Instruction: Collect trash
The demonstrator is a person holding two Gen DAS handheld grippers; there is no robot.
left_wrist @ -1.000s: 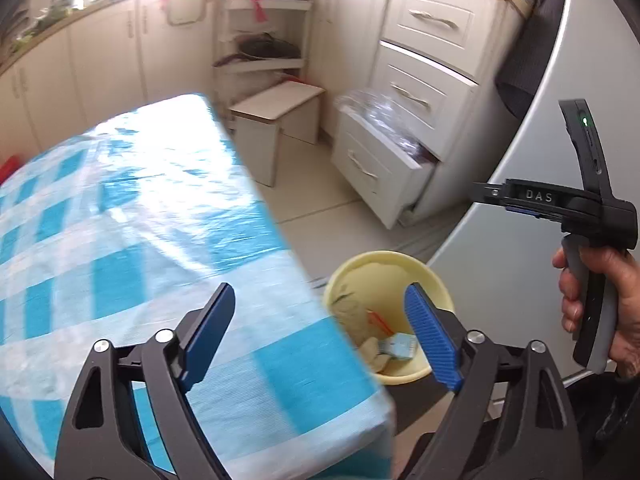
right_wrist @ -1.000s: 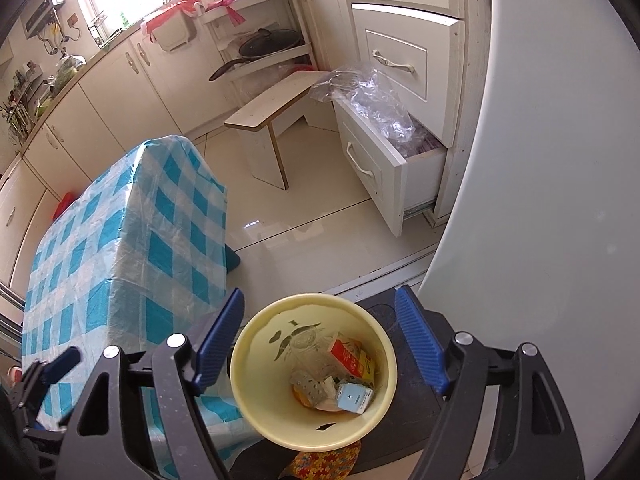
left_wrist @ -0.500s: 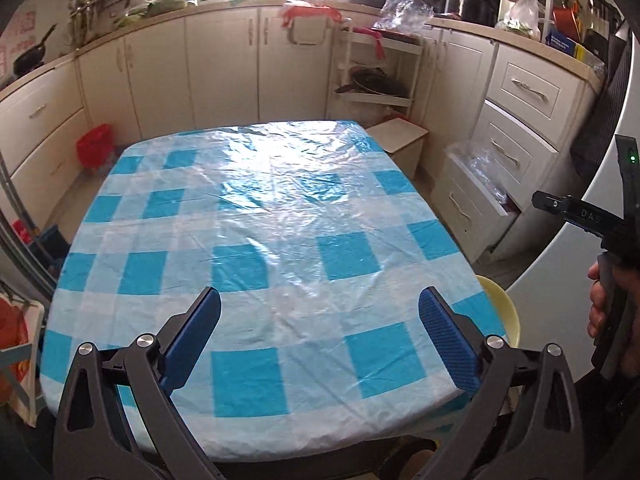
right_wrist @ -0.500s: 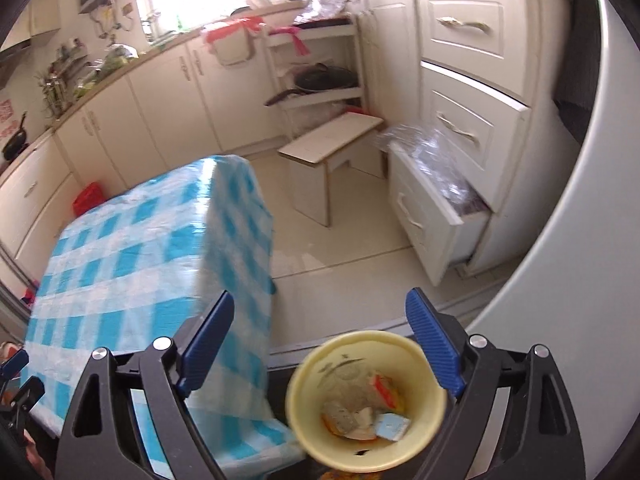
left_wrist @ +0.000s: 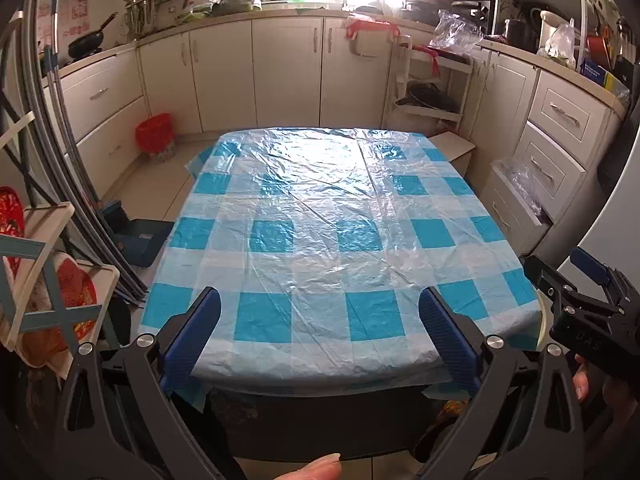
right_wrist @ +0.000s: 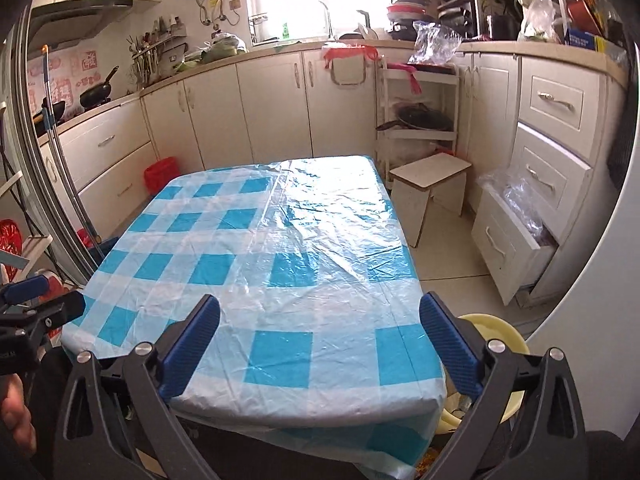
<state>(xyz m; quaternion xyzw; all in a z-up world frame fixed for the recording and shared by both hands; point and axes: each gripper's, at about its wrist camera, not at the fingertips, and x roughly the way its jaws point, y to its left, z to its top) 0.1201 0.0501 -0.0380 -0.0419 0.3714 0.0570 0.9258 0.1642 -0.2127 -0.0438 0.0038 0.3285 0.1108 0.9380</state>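
Now both my claws, left gripper [left_wrist: 320, 336] and right gripper [right_wrist: 320, 336], gape wide and empty, right's jaws just opening; table [left_wrist: 320, 240] bare, yellow bin [right_wrist: 508, 344] beside it, so collecting looks done.

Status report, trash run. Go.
Left gripper and right gripper open, empty. Yellow bin beside checkered table, partly hidden. No trash visible on top.

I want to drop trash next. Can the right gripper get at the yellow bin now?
Probably yes. The right gripper is open and empty, and the bin stands on the floor just beside it, though the table corner hides part of it.
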